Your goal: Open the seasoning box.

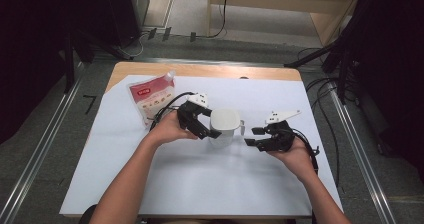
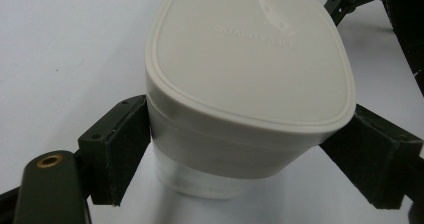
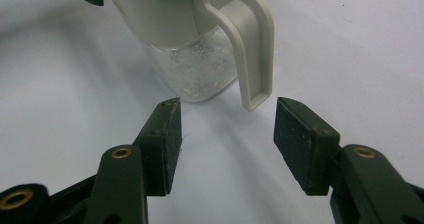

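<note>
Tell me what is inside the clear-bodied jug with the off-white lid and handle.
Through the clear lower wall of the jug, a white, grainy or frosted look shows; I cannot tell contents from droplets. The off-white lid and opaque upper band hide the rest.

I think this is a lab or test room, not a home. My table [image 1: 200, 184] has a plain white sheet on it and stands alone on a grey floor [image 1: 50, 134]. Metal rails [image 1: 40, 149] run down both sides. Black cables [image 1: 325, 109] lie on the floor, dark curtains [image 1: 30, 59] hang around, and a bare wooden bench [image 1: 300, 4] sits behind
</note>
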Tool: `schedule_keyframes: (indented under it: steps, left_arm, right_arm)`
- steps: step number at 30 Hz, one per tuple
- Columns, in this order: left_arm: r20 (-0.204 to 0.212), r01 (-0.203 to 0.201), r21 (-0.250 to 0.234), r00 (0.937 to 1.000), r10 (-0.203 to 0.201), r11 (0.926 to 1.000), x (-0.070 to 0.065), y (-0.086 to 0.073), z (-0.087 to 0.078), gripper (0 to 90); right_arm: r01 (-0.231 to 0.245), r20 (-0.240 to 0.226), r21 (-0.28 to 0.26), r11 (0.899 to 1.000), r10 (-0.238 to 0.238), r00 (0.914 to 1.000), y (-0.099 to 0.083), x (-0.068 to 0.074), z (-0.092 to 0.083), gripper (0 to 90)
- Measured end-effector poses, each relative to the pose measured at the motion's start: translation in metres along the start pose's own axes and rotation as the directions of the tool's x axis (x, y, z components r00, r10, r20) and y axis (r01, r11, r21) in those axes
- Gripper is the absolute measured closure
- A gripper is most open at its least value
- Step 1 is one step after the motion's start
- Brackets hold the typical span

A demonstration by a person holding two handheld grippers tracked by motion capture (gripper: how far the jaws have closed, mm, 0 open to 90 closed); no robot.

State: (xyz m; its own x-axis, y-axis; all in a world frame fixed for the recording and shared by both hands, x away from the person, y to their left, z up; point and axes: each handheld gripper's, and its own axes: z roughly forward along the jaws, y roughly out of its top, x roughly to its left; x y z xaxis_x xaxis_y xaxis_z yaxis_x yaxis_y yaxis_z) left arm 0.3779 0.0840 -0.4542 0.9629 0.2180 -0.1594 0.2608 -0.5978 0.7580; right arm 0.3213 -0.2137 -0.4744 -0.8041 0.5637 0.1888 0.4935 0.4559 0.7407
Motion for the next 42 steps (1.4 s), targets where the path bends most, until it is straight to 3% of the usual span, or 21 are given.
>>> schedule_keyframes:
  steps: [6,11,19,30,35,40,42]
  left_arm:
    - [0.001,-0.014,-0.001,0.9999,0.014,0.9999,0.001,0.001,0.0,15.2]
    - [-0.015,-0.047,0.056,0.9988,0.047,0.9974,-0.003,0.012,0.0,15.9]
    - [-0.002,-0.034,0.058,0.9994,0.035,0.9977,-0.002,0.011,-0.002,17.2]
    - [-0.02,-0.022,0.077,0.9995,0.023,0.9968,-0.005,0.014,-0.004,17.7]
    - [-0.019,-0.022,0.075,0.9995,0.023,0.9969,-0.006,0.014,-0.004,17.6]
    - [-0.019,-0.023,0.074,0.9995,0.025,0.997,-0.006,0.013,-0.004,17.7]
    - [-0.012,-0.019,0.069,0.9997,0.02,0.9974,-0.005,0.013,-0.004,17.6]
  right_arm:
    - [0.001,-0.001,0.004,1.0,-0.001,1.0,-0.002,0.002,0.0,45.5]
    - [-0.005,0.002,0.006,1.0,0.005,1.0,-0.003,0.002,0.0,45.6]
    - [-0.011,-0.002,0.008,1.0,0.011,0.9999,-0.004,0.003,0.0,46.0]
    - [0.001,-0.008,0.004,1.0,-0.001,1.0,-0.003,0.002,0.002,47.4]
    - [0.011,0.006,-0.018,1.0,-0.011,0.9999,-0.003,-0.002,0.001,58.7]
    - [-0.039,0.021,-0.08,0.996,0.041,0.9989,0.001,-0.011,-0.009,87.4]
    - [-0.049,0.038,-0.103,0.993,0.053,0.9979,0.006,-0.016,-0.009,90.0]
